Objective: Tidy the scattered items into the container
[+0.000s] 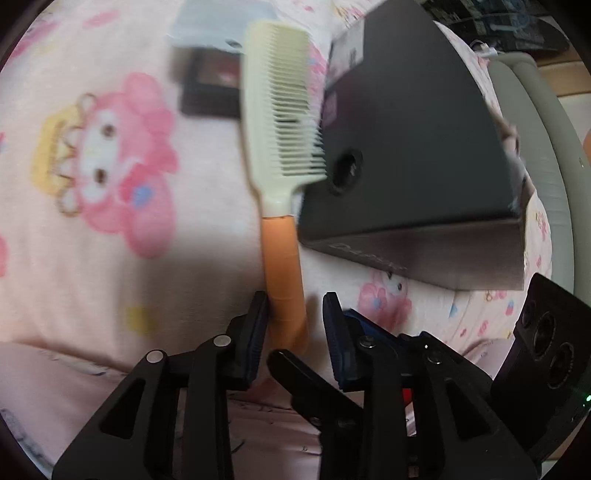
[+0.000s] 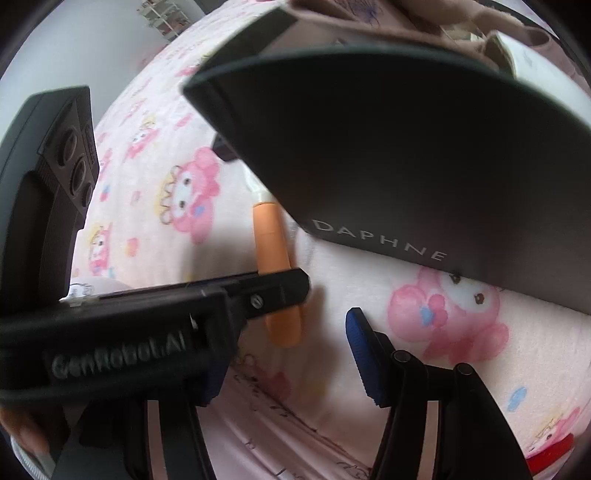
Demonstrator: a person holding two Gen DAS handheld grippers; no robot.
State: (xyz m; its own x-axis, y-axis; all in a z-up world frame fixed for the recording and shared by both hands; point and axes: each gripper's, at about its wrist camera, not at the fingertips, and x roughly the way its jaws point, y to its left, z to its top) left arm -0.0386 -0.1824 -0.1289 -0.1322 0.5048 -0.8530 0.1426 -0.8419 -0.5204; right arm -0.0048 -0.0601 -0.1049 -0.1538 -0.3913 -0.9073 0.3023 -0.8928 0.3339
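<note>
A cream comb with an orange handle [image 1: 282, 273] lies on the pink cartoon blanket [image 1: 110, 229], beside a dark grey DAPHNE box [image 1: 413, 155]. My left gripper [image 1: 295, 325] is open, its fingers on either side of the handle's end, the left pad touching it. In the right wrist view the comb handle [image 2: 273, 258] passes behind the left gripper's finger [image 2: 273, 291]. My right gripper [image 2: 295, 332] is open and empty, near the box [image 2: 406, 166]; its left finger is hidden behind the left gripper.
A small dark compact [image 1: 212, 85] and a pale blue item [image 1: 218, 26] lie beyond the comb. A grey rounded frame [image 1: 546, 155] edges the bed at right. The right gripper's camera body [image 1: 546, 339] sits at the lower right.
</note>
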